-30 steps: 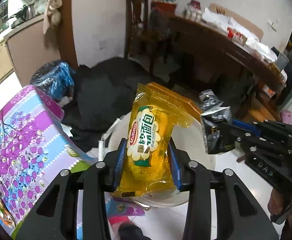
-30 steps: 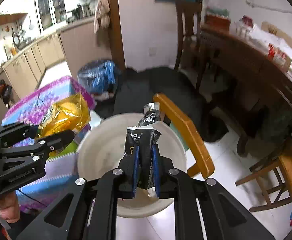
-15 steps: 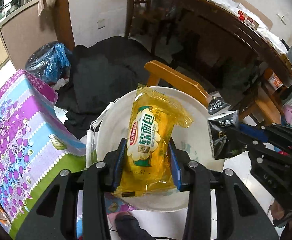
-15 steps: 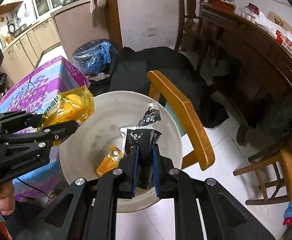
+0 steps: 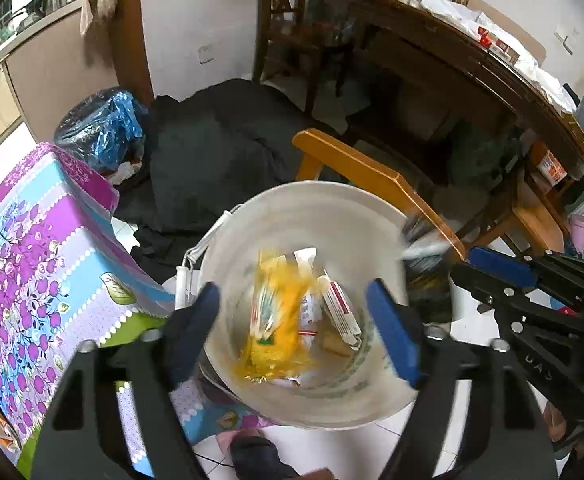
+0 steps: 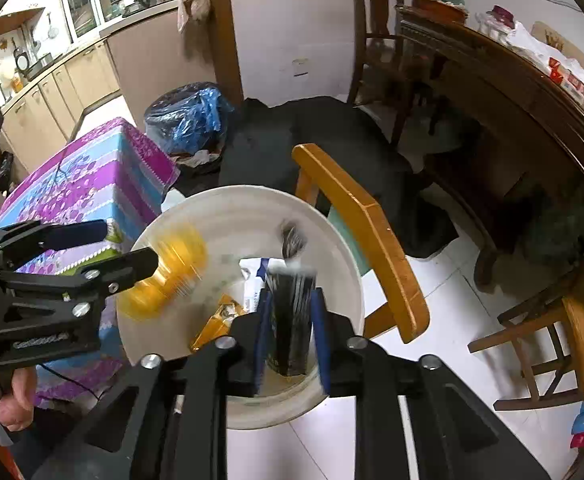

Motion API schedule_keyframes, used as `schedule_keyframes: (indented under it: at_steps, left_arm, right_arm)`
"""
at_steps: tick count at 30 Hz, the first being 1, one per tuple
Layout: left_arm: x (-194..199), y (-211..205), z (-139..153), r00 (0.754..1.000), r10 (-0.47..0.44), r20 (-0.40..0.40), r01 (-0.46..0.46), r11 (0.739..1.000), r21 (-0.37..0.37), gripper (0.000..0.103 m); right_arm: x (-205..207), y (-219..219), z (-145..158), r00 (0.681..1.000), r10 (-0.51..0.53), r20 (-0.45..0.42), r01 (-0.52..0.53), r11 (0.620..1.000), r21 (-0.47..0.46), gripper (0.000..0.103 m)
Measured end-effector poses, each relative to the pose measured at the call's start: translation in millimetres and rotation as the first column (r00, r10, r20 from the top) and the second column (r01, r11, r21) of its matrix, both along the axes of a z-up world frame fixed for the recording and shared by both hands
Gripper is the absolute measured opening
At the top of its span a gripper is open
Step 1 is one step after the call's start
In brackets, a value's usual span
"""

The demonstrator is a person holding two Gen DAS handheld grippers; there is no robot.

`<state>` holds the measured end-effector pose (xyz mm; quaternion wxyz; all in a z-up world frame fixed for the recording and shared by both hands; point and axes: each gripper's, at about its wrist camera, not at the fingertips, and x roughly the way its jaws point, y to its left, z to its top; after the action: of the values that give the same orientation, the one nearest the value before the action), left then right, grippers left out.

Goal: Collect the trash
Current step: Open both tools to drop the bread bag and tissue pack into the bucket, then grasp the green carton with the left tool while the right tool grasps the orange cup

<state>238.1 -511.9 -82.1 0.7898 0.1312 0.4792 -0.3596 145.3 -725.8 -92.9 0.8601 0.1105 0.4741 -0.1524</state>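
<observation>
A white bucket [image 5: 276, 208] stands on the floor below both grippers; it also shows in the right wrist view [image 6: 228, 204]. My left gripper [image 5: 292, 312] is open over it, and the yellow snack packet [image 5: 276, 320] is blurred, falling inside the bucket; the right wrist view shows that packet [image 6: 168, 280] too. My right gripper [image 6: 290, 320] has its jaws slightly apart around a black wrapper [image 6: 292, 312], which is blurred. Other wrappers [image 5: 338, 308] lie at the bucket's bottom.
A wooden chair back [image 5: 372, 176] is just behind the bucket. A purple flowered table [image 5: 44, 248] stands to the left. A blue trash bag [image 5: 100, 128], dark cloth [image 5: 220, 148] and a long wooden table [image 5: 472, 80] lie beyond.
My left gripper opened and let go of the yellow packet, which drops into the bucket. My right gripper's jaws widened around the black wrapper. Both grippers moved lower over the bucket.
</observation>
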Motion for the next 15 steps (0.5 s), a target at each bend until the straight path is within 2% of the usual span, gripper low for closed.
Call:
schedule_keyframes:
  at_steps: [15]
  left_arm:
    - [0.2, 0.5, 1.8, 1.0, 0.005, 0.012, -0.005, 1.0, 0.008, 0.076]
  right_arm:
    - [0.0, 0.2, -0.9, 1.0, -0.003, 0.012, 0.002, 1.0, 0.01, 0.026]
